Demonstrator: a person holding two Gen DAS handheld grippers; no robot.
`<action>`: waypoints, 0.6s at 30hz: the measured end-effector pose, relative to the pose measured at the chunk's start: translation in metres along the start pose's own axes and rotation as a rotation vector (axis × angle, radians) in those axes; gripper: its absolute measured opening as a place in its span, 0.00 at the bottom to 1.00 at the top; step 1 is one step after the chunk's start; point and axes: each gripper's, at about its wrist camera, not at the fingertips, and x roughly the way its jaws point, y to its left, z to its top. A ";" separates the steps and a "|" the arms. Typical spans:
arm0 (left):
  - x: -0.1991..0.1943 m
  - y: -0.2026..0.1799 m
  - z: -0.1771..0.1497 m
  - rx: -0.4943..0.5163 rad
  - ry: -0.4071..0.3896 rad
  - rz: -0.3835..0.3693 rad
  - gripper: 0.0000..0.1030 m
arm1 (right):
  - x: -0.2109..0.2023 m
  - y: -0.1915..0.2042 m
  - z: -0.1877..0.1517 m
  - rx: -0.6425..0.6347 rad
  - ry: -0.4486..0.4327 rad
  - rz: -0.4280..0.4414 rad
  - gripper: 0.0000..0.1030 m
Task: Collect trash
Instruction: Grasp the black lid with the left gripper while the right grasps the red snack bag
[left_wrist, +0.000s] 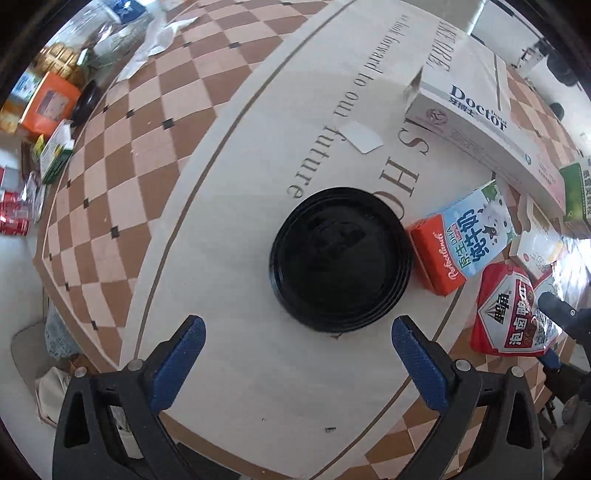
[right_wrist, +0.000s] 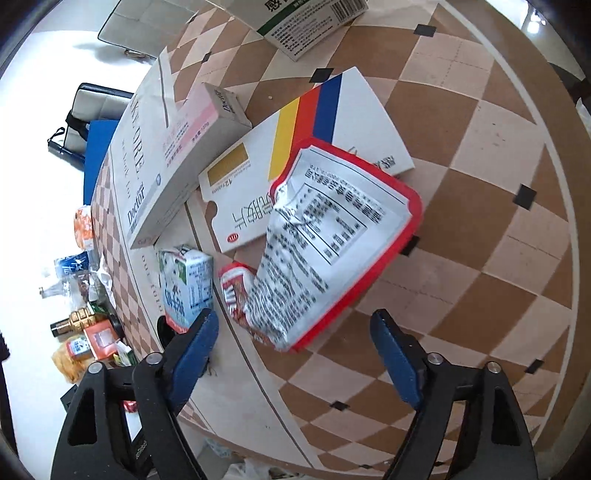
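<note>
In the left wrist view a round black plastic lid (left_wrist: 341, 258) lies on the printed cloth, just beyond my left gripper (left_wrist: 297, 358), whose blue jaws stand open and hold nothing. A small orange and blue milk carton (left_wrist: 463, 240) lies right of the lid. A crumpled red and white snack bag (right_wrist: 325, 240) lies on the checkered part, ahead of my right gripper (right_wrist: 293, 350). Its jaws stand apart with nothing pressed between them; the bag's near edge sits just beyond the fingertips. The same bag (left_wrist: 509, 314) shows at the left view's right edge with the right gripper beside it.
A long white toothpaste box (left_wrist: 487, 125) and a white medicine box with coloured stripes (right_wrist: 295, 162) lie behind the bag. A green and white box (right_wrist: 306, 26) sits farther back. More packets and an orange box (left_wrist: 48, 103) lie on the floor past the cloth's edge.
</note>
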 end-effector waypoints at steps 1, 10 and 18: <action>0.005 -0.006 0.004 0.030 0.007 0.016 1.00 | 0.004 0.003 0.002 -0.007 0.004 -0.006 0.65; 0.032 -0.032 0.020 0.165 0.049 0.014 0.97 | 0.006 0.012 0.011 -0.081 -0.004 -0.012 0.43; 0.015 -0.023 0.008 0.157 0.011 -0.020 0.83 | -0.020 0.024 0.003 -0.217 -0.065 -0.025 0.20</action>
